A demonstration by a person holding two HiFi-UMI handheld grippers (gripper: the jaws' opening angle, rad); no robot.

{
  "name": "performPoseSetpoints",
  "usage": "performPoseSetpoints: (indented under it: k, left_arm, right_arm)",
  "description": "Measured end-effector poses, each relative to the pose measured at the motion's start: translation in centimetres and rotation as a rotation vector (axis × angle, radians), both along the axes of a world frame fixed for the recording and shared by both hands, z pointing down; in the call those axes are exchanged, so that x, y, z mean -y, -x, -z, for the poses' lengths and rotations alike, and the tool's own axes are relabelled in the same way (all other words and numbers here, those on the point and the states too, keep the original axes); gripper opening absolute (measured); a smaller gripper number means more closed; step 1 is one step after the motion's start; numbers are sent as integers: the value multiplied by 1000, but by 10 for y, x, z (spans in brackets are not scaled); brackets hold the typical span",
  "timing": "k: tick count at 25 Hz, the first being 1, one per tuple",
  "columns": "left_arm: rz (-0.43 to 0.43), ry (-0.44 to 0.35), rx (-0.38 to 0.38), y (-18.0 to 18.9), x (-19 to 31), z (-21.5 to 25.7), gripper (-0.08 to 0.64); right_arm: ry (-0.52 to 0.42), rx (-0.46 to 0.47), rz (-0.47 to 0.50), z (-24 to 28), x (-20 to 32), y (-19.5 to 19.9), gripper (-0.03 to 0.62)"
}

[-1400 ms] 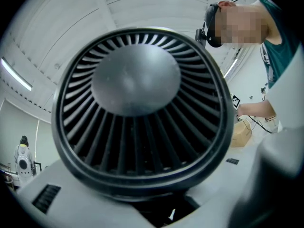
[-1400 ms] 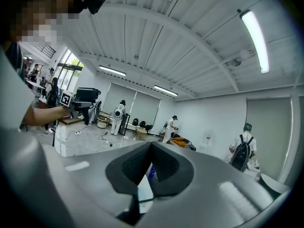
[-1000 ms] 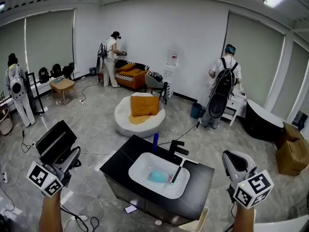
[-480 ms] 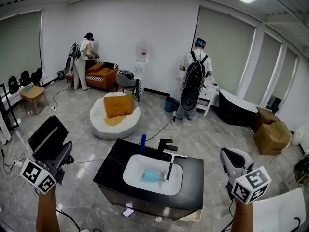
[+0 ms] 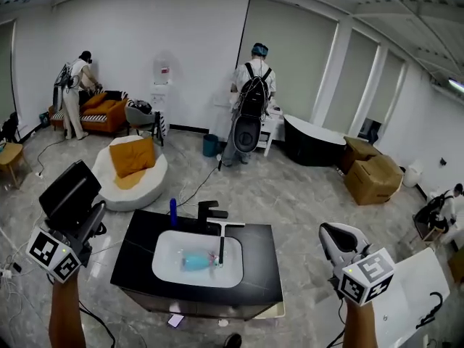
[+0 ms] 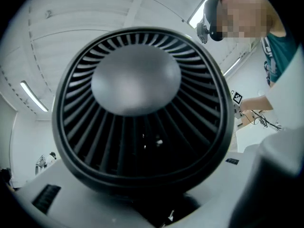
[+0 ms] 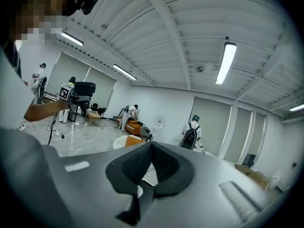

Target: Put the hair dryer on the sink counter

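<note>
**Holding the hair dryer short of the counter, placement to come**

Closest to us, the left gripper [image 5: 85,223] has the hair dryer [image 5: 69,193] clamped between its jaws. The black body sits up above the marker cube, off to the left of the vanity and clear of it. From the left gripper view, the dryer's round slotted intake grille [image 6: 137,103] fills nearly everything, so it's pinned tight against the jaws.

On the other side, the right gripper [image 5: 337,236] hangs low with its pads brought together at the tips [image 7: 151,148], nothing between them. It looks like a spare hand for now.

Just ahead stands the sink counter [image 5: 257,267], black top with a white basin [image 5: 165,268]. Something pale blue [image 5: 194,261] lies in the bowl. A black faucet [image 5: 210,212] and a blue bottle [image 5: 172,210] stand along the back edge.

I'd call this the carry stage: dryer in hand, not yet over the counter. The next move, by my reckoning, is to bring the left gripper across over bare black top, and the wide strip right of the basin looks the best spot. Then lower until the dryer rests flat, and only then part the jaws, keeping it out of the bowl.

Farther back are a white round seat with an orange cushion [image 5: 134,169] and a person with a backpack [image 5: 250,100] near the wall.
</note>
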State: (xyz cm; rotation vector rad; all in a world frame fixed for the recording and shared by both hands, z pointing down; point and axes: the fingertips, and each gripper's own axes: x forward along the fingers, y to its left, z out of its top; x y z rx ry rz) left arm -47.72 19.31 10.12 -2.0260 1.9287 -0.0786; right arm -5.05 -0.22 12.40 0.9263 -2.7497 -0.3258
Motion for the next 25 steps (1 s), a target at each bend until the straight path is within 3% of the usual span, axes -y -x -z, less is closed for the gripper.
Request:
performPoseSetpoints:
  k: [11,25]
  left_arm:
    - [-206,65,18,-92,140,-26,247]
    - [-327,145,44,-166,243,-59,245]
  right_arm:
    - [37,24,-112,-32,54,-78,11]
    - [88,56,-178,-66,109,-125,11]
